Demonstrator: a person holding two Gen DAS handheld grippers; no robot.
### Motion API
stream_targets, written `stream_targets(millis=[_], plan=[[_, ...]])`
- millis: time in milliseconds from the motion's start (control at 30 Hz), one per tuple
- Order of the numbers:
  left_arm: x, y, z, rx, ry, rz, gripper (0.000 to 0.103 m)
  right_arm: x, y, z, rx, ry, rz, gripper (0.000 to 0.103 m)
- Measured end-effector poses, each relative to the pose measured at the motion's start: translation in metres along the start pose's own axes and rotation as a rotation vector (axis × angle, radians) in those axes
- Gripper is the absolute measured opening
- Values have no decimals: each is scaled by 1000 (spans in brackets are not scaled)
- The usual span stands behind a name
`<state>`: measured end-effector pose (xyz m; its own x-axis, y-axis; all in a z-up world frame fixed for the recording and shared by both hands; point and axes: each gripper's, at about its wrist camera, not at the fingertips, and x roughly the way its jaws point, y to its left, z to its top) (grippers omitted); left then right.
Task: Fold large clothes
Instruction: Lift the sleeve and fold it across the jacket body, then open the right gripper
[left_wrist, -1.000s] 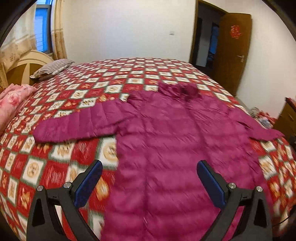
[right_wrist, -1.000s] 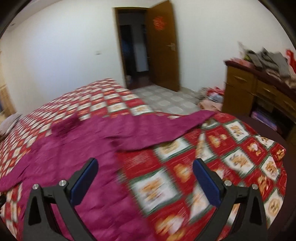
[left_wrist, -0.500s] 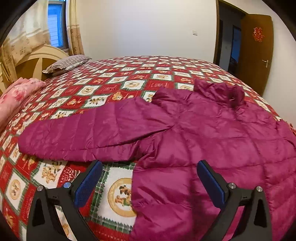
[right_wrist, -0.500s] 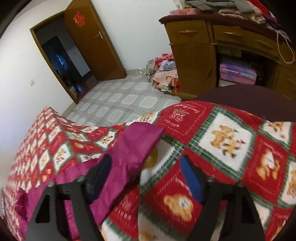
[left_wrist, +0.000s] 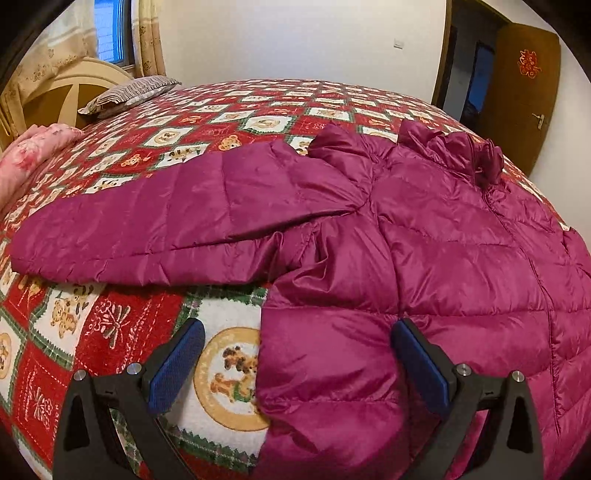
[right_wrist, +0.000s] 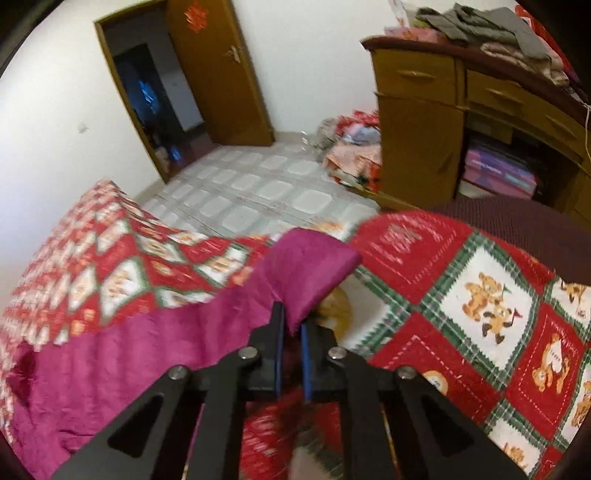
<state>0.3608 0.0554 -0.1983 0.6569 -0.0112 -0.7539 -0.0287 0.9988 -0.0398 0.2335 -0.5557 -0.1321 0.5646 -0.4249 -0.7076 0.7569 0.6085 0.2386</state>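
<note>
Left wrist view: the left gripper (left_wrist: 293, 363), black frame with blue pads, jaws spread wide and holding nothing, hovers low over the magenta quilted down coat (left_wrist: 424, 258), which lies spread flat on the red, green and white teddy-bear patchwork bedspread (left_wrist: 110, 325). The coat's side edge passes between the two fingers; the left sleeve (left_wrist: 147, 229) stretches out ahead and to the left of the gripper, unfolded, and the collar (left_wrist: 454, 151) lies bunched far ahead to the right. Beyond it: a striped grey pillow (left_wrist: 129, 94) and a pink floral blanket (left_wrist: 33, 147) far left. By my judgement no fold is laid on this side yet. Writing: a red paper ornament (left_wrist: 529, 62) on the brown wooden door, too small to read. Right wrist view, somewhat blurred: the right gripper (right_wrist: 291, 332), jaws nearly closed, pinches the cuff end of the coat's right sleeve (right_wrist: 306, 266), directly ahead of its fingertips near the bed's edge. Folding looks just begun: one sleeve gripped, nothing turned in, the body and the other sleeve left to do. Behind it: a brown wooden dresser (right_wrist: 417, 122) heaped with clothes and a purple box (right_wrist: 498, 171) whose lettering is illegible. No brand label is readable on the coat.
</note>
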Motion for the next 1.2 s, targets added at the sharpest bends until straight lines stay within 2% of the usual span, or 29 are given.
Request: stream_targets(millis=[133,233,333,533,700,967,1200], plan=[[-1,0,-1,-5,-4,-6,102,-39,42,6,-91,-65,81,10],[-1,1,-1,-10,-8,-14,102,-73,87,-1,-187,-105,161,10],[-2,4,-2,-20,-14,-30,102,-99,138,-20,-277,-109,252,10],[-3,9,-3,-39,-22,-57,102,-131,231,-80,-457,-79,416,10],[-2,7,-3,-30,-21,-45,102,-133,285,-131,-560,-25,515,10],[-2,8,-5,-28,-28,-42,102,-120,347,-205,-630,117,636,10],[-2,11,-5,-45,-40,-67,102,-101,381,-252,-688,206,676,10]])
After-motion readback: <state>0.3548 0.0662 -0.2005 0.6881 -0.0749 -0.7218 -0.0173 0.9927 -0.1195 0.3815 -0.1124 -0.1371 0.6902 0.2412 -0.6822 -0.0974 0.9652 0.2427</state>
